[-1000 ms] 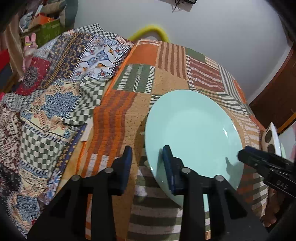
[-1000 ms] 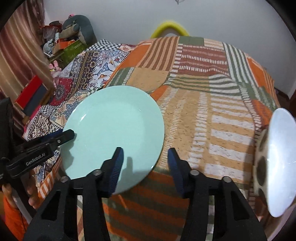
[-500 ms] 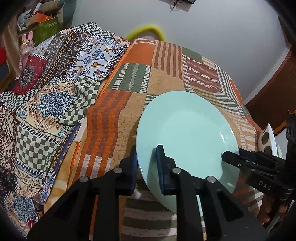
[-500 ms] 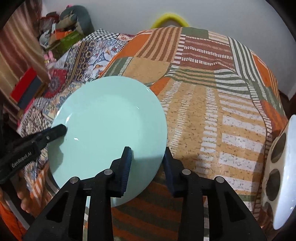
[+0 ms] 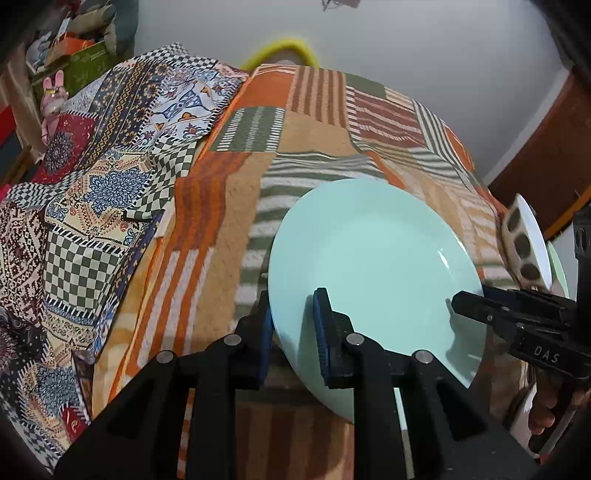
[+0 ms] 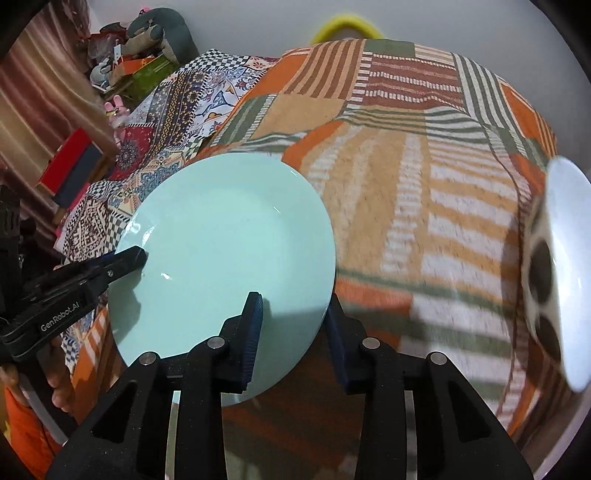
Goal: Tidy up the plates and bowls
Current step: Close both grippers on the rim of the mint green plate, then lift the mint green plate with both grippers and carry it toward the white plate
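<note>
Two claws pinch one mint plate [image 5: 373, 258] at opposite rim edges, left claw [image 5: 291, 328] and right claw [image 6: 293, 325] both closed on it above the bed [image 6: 424, 192]. A spotted bowl [image 6: 550, 266] waits at right, so sorting looks barely begun.

A striped patchwork blanket [image 5: 314, 147] in orange, green and brown covers the bed; a checked and floral quilt [image 5: 103, 192] lies bunched along its left side; a yellow hoop [image 6: 347, 26] rises behind; boxes [image 6: 74, 166] and a pink rabbit toy [image 5: 53, 92] crowd the corner.
</note>
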`<state>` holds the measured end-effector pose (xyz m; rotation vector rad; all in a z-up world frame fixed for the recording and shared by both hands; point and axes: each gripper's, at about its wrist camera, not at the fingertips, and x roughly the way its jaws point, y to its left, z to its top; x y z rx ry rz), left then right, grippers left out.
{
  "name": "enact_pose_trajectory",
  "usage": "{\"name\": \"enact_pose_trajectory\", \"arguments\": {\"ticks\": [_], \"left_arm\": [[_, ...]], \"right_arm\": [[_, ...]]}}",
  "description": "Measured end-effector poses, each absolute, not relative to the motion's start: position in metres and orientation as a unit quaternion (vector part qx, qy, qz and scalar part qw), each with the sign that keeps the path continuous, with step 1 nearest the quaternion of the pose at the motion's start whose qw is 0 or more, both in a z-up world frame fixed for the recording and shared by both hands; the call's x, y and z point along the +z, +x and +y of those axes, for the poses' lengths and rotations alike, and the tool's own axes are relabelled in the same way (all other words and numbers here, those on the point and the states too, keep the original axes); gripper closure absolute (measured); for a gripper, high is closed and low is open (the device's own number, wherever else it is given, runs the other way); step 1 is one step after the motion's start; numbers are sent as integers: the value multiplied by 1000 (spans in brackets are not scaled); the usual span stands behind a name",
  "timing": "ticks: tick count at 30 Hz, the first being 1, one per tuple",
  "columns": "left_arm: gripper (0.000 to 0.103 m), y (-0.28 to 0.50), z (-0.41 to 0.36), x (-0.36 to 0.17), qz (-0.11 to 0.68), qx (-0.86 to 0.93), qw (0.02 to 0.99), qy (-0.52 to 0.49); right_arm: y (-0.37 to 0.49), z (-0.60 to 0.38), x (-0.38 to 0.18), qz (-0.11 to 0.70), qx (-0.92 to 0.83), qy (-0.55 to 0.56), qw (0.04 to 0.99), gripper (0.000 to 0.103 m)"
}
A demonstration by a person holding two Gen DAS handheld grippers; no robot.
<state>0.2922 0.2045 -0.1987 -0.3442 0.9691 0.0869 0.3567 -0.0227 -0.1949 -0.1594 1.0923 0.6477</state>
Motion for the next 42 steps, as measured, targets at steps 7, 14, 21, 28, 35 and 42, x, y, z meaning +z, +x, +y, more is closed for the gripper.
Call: {"name": "enact_pose_trajectory", "arguments": {"ticks": [7,14,21,28,35,42], "left_arm": [[83,258,177,-186,462,31,873,-152],[83,227,158,-172,459,30,876,-148],[83,191,141,-149,448,27,882,-141],[83,154,123,-126,432,20,891,-138],[83,121,99,-105,418,13,900,-127],[83,98,76,-90,410,1,905,-114]], "right_arm": [[333,-48,-189,511,300,-42,804,71],[302,-64,-179,499,299,-27,813,71],[272,-78,-165,478,299,-24,825,71],[240,-98,-148,454,303,-17,838,71],[211,-119,-135,432,304,-10,849,71],[188,-142,-128,419,301,5,856,71]]}}
